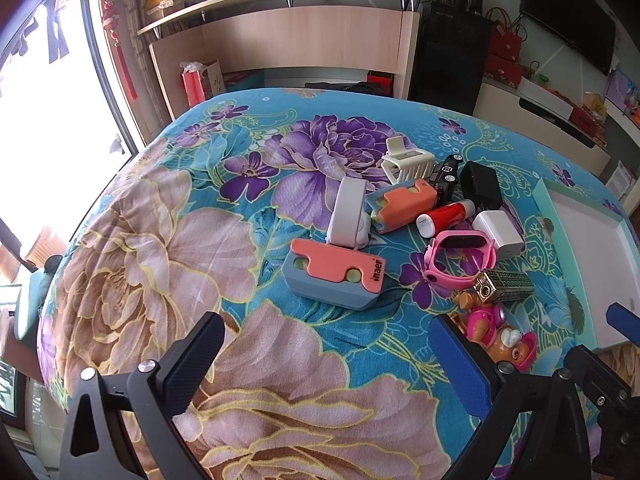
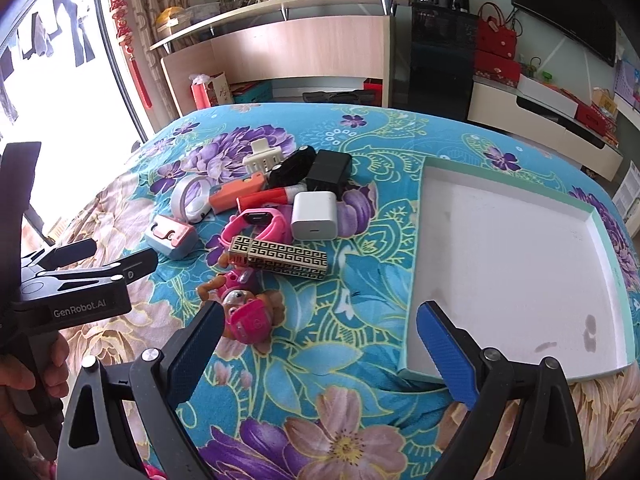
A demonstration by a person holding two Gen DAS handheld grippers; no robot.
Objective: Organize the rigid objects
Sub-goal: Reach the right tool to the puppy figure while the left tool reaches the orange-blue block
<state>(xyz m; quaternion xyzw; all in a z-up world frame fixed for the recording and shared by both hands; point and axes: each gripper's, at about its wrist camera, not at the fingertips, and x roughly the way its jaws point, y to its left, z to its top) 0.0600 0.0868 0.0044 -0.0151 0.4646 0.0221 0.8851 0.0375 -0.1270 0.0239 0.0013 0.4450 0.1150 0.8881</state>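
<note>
A pile of small rigid objects lies on the flowered blanket: a pink-and-grey box (image 1: 334, 276), a white tape roll (image 1: 348, 212), a red tube (image 1: 446, 216), a white charger (image 2: 314, 216), a pink watch (image 2: 256, 222), a gold-patterned box (image 2: 280, 258) and a pink puppy toy (image 2: 244, 308). To their right sits a white tray (image 2: 512, 264) with a teal rim, nothing in it. My left gripper (image 1: 326, 332) is open, just short of the pink-and-grey box. My right gripper (image 2: 320, 316) is open between the puppy toy and the tray's near corner.
A black charger (image 2: 330, 172), a black toy car (image 2: 290, 166) and a white cage-like clip (image 2: 262, 158) lie at the back of the pile. A hand (image 2: 28, 368) holds the left gripper's handle. A wooden counter (image 2: 304, 48) stands beyond the bed, a window at left.
</note>
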